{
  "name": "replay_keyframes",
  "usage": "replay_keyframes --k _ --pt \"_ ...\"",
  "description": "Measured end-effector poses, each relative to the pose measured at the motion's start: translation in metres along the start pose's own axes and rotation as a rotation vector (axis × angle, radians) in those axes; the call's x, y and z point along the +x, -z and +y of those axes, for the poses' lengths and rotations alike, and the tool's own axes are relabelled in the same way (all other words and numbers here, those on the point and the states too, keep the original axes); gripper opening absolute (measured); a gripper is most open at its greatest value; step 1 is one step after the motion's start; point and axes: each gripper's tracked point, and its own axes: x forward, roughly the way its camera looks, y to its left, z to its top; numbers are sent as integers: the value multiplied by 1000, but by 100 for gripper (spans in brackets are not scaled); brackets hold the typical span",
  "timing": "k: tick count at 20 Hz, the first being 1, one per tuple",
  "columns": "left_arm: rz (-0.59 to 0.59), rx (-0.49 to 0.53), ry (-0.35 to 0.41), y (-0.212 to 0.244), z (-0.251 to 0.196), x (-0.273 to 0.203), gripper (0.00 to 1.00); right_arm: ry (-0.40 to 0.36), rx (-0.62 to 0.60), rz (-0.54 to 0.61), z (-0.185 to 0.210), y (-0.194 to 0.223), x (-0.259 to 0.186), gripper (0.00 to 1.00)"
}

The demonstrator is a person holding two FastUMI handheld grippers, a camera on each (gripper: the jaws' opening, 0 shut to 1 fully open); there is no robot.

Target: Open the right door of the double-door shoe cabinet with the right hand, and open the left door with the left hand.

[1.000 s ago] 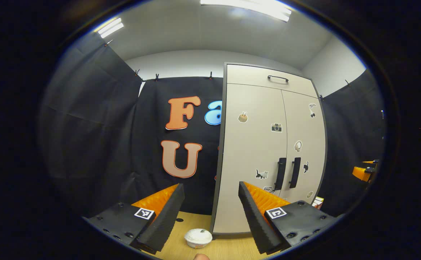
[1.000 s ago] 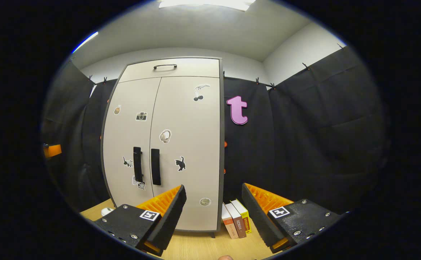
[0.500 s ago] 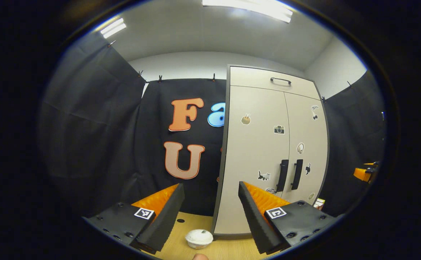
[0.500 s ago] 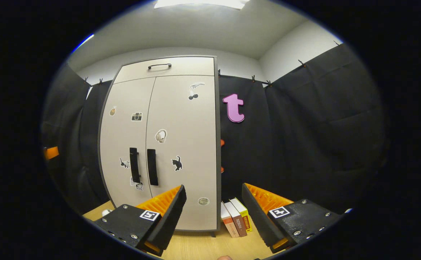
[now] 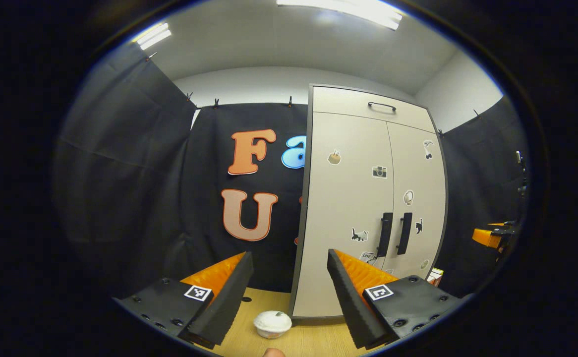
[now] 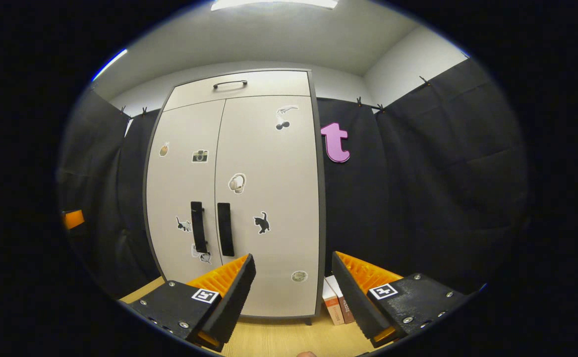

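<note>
Shoe cabinet (image 6: 264,198): upright on wooden counter (image 6: 269,339), both doors closed, dark handles side by side at the centre seam. 
Right gripper (image 6: 293,287): released, fingers spread, short of the cabinet. 
Left gripper (image 5: 289,290): released, likewise apart. 
Books (image 6: 336,305): beside cabinet's right foot. 
White bowl (image 5: 272,322): at left corner.

Left gripper (image 5: 289,292): my fingers spread wide, nothing between them, held level, pointing forward. Right gripper (image 6: 291,292): same posture, fingers wide apart, gap empty, level, pointing forward. My other gripper shows small at far right edge in left gripper view (image 5: 492,237), at far left edge in right gripper view (image 6: 73,218); state there too small to tell.
</note>
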Motion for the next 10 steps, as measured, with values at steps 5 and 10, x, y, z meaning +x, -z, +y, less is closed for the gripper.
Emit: replay_keyframes --k 5,10 --pt "22 8 0 10 10 -1 96 -58 11 20 38 4 29 94" --pt "35 14 -33 17 30 -3 96 -102 28 66 75 7 72 95"
